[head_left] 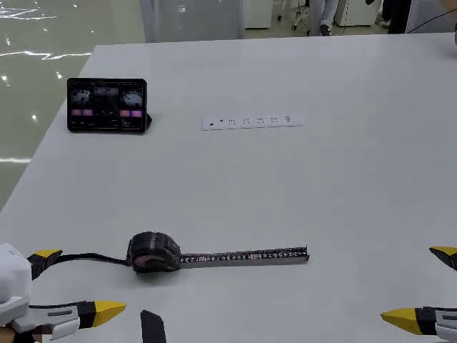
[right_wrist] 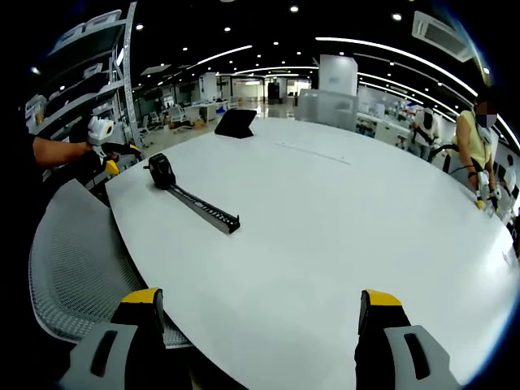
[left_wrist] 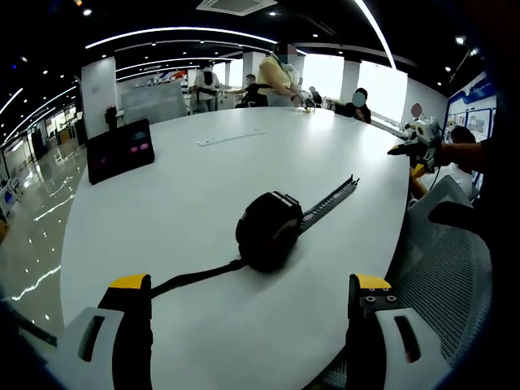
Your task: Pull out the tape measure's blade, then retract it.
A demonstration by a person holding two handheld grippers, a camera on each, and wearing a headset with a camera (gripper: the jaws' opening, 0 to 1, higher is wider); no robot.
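The blade (head_left: 246,256) is already out. It lies flat on the table (head_left: 300,186), running from the tape measure (head_left: 153,251) toward your right with its hook end free. So the pulling half looks done and the retracting is left (roughly midway, I'd judge).

The tape measure sits near your edge of the table, left of centre, and its strap (head_left: 93,257) trails off to the left. The tablet (head_left: 107,105) and power strip (head_left: 253,121) are well apart from it, further back.

Your left gripper (head_left: 82,282) is low at the near-left, with its jaws spread wide and nothing between them. In its own view it looks straight at the tape measure (left_wrist: 270,230). One tip is close to the strap's end, but I cannot tell whether they touch.

Your right gripper (head_left: 421,286) is low at the near-right, also spread wide and empty, well apart from the blade's hook end. In its view the blade (right_wrist: 203,207) lies off to the left.
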